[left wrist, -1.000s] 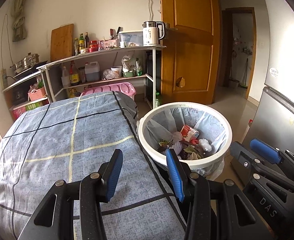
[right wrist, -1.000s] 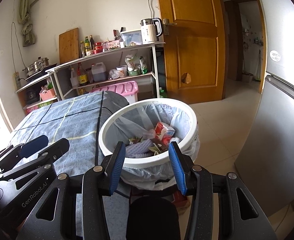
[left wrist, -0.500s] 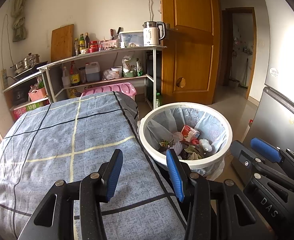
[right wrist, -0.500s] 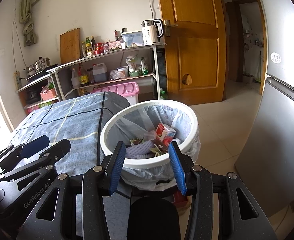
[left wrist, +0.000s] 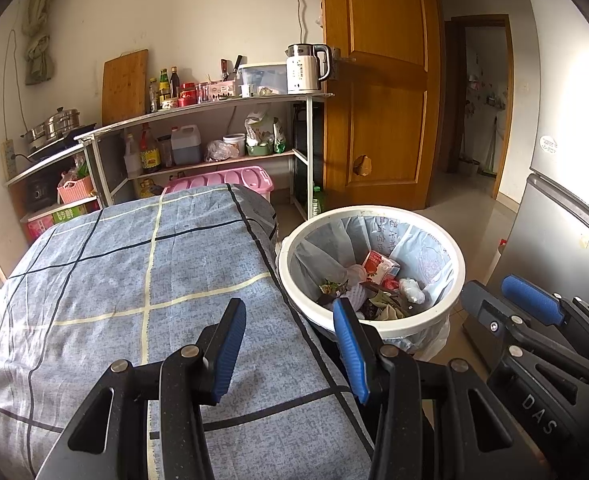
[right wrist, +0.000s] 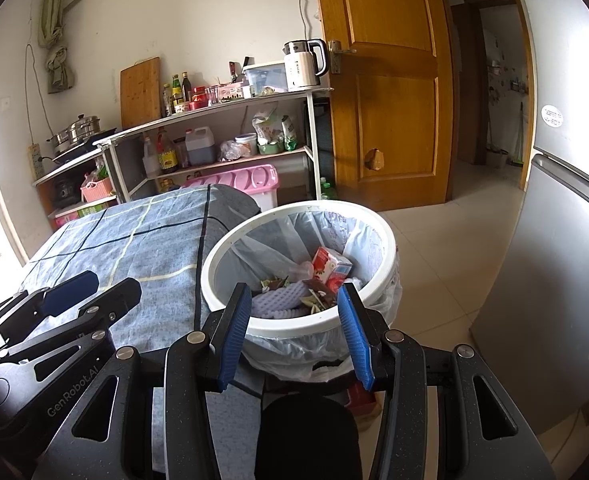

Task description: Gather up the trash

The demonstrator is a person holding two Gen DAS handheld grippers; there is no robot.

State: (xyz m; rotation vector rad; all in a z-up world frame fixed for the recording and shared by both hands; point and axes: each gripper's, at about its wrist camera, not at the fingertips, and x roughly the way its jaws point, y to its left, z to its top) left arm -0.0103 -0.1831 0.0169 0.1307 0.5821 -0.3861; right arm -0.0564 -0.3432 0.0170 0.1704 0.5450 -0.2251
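Observation:
A white trash bin (left wrist: 374, 328) (right wrist: 294, 326) lined with a pale plastic bag stands on the floor beside the cloth-covered table (left wrist: 134, 288) (right wrist: 134, 240). Inside lie a red-and-white carton (left wrist: 380, 266) (right wrist: 330, 266), crumpled paper, wrappers and a white foam net (right wrist: 278, 304). My left gripper (left wrist: 288, 346) hovers open over the table's right edge, nothing between its blue pads. My right gripper (right wrist: 296, 334) hangs open just in front of the bin's near rim, also with nothing in it. Each gripper shows at the edge of the other's view.
A shelf unit (left wrist: 214, 128) with bottles, a kettle (left wrist: 306, 68) and a pink box (left wrist: 230, 180) stands at the back. A wooden door (left wrist: 378, 92) is open behind the bin. A grey fridge (right wrist: 566, 280) closes off the right; tiled floor lies between.

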